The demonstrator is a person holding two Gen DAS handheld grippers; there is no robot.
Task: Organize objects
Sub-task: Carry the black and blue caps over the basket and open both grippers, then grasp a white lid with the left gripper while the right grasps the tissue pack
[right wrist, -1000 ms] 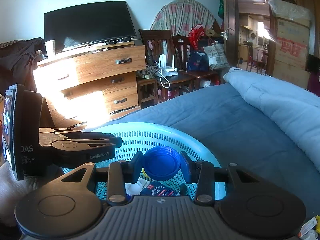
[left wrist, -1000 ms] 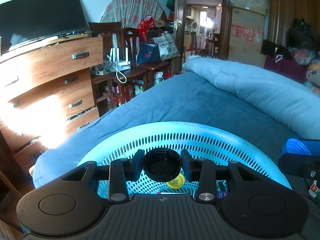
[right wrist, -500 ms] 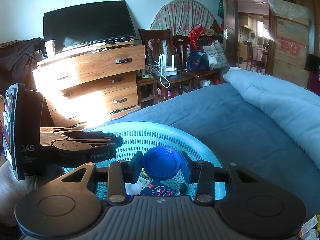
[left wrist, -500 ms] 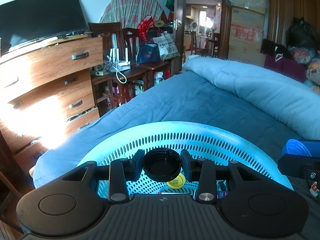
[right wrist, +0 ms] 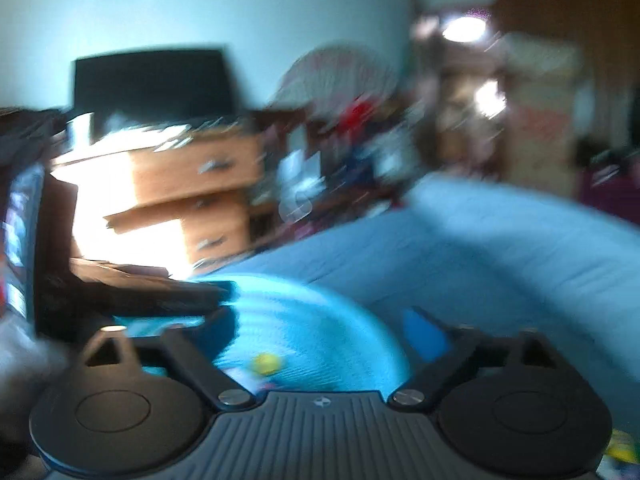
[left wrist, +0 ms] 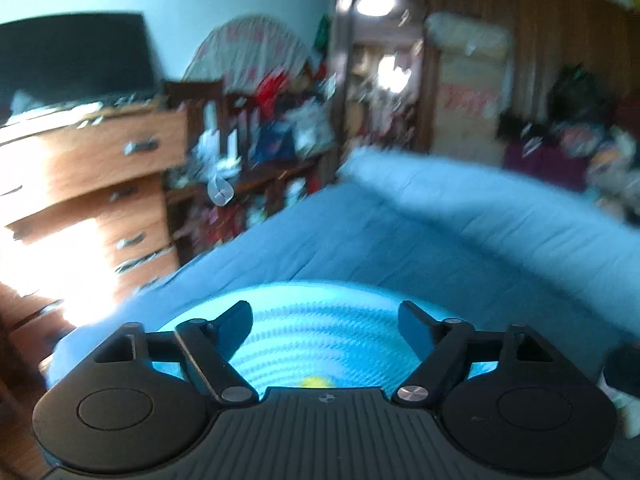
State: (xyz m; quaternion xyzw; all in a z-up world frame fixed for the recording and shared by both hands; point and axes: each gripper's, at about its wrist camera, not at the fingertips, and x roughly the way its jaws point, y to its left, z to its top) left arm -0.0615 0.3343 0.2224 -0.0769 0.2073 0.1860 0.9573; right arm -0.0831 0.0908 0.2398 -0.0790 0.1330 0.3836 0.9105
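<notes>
A: Left tongs (left wrist: 325, 316) point slightly downward over the turquoise basket (left wrist: 320, 332), jaws spreading, nothing between them.

B: Same on the right. Right tongs (right wrist: 320, 328) are opening wide too, with only the basket (right wrist: 320, 340) showing through the gap. Both views are blurred.

A: A small yellow cap (left wrist: 316, 382) lies inside the basket, near the tongs. The right view catches it as well (right wrist: 267, 363).

B: At the left of the right view, the other tool sits dark beside the basket's near-left rim.

A: The basket rests on a bed (left wrist: 360, 240) with a blue cover, and a paler blue quilt (left wrist: 500, 208) is heaped along its far right.

B: Far left, a wooden dresser (left wrist: 100, 184) in bright sunlight carries a dark television (left wrist: 76, 56). Beyond the bed there is a cluttered table (left wrist: 256, 176), then an open doorway (left wrist: 384, 72) with a ceiling light.
</notes>
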